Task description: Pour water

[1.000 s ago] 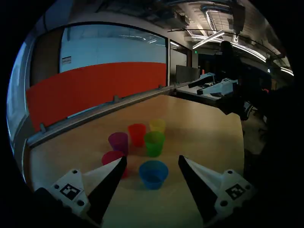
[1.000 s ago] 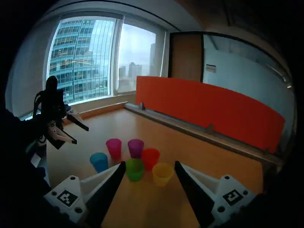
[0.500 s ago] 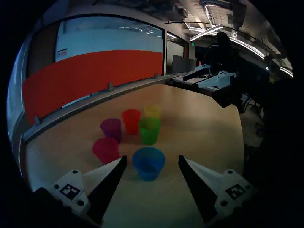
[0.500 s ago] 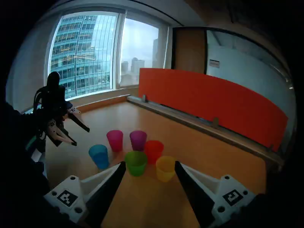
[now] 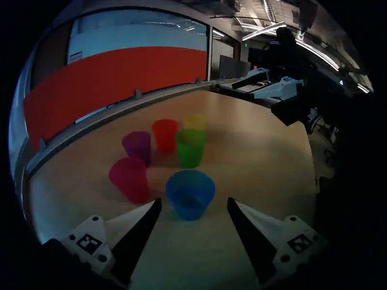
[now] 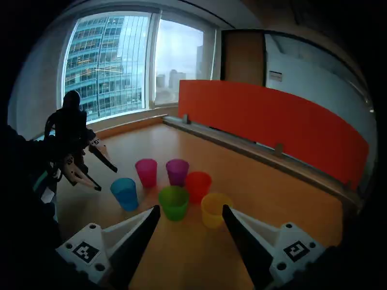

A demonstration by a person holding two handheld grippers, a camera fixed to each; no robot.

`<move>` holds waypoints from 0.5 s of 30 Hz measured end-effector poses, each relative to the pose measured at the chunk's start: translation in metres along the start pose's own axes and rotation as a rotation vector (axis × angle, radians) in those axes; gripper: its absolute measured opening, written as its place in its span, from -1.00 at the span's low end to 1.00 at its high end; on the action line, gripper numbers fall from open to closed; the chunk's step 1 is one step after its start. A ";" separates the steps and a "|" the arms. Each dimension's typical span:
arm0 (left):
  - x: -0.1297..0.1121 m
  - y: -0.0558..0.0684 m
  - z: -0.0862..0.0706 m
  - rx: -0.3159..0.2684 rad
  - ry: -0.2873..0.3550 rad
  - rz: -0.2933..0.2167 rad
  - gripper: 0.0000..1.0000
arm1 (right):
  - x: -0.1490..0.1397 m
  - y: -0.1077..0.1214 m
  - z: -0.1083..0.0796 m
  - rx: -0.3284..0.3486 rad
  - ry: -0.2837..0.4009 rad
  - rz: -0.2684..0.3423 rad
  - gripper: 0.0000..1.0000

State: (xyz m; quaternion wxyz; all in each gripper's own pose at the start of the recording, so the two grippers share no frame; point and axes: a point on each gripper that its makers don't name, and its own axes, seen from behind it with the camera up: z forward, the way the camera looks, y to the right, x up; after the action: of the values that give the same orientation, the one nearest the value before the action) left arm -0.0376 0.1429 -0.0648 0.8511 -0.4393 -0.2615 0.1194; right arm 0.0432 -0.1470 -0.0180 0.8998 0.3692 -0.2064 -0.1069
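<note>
– Wide wooden table (image 5: 261, 145) under an orange partition (image 5: 111, 72), six plastic cups clustered on it. Which one was the left gripper (image 5: 193, 199) after?
– My guess was the blue cup (image 5: 190, 193). It stood nearest, centred just ahead of the parted fingers and not touched. The pink cup (image 5: 129, 179) stood close beside it, so the approach wanted to go in straight, take the wall low and close gently, or the thin plastic might buckle or tip.
– Was there water in it?
– Could not tell; the light was too dim.
– And the right gripper (image 6: 190, 207)?
– Fingers apart too, holding nothing, aimed between the green cup (image 6: 174, 203) and the yellow cup (image 6: 216, 210), both near its tips. Both tools were held low, angled down at the table from opposite sides of the cluster. In the right gripper view the left one hung just beside the blue cup.
</note>
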 end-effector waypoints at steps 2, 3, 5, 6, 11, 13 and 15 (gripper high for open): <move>-0.003 -0.001 0.004 -0.002 -0.010 0.000 1.00 | -0.002 0.000 0.003 0.004 -0.006 -0.001 0.99; -0.004 -0.001 0.005 -0.003 -0.014 0.000 1.00 | -0.003 0.000 0.004 0.005 -0.009 -0.001 0.99; -0.006 -0.002 0.009 -0.008 -0.022 -0.004 1.00 | -0.004 0.000 0.007 0.009 -0.012 -0.002 0.99; -0.007 -0.002 0.011 -0.009 -0.026 -0.005 1.00 | -0.005 -0.001 0.009 0.010 -0.014 -0.002 0.99; -0.012 -0.005 0.021 -0.014 -0.046 -0.012 1.00 | -0.007 -0.001 0.017 0.021 -0.022 -0.004 0.99; -0.014 -0.005 0.025 -0.019 -0.054 -0.014 1.00 | -0.009 -0.001 0.020 0.024 -0.025 -0.007 1.00; -0.016 -0.005 0.029 -0.024 -0.061 -0.016 1.00 | -0.010 -0.002 0.023 0.026 -0.030 -0.011 0.99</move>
State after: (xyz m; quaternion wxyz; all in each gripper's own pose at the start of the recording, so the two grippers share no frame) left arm -0.0666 0.1529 -0.0525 0.8384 -0.4436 -0.2919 0.1228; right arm 0.0234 -0.1591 -0.0070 0.8911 0.3805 -0.2192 -0.1147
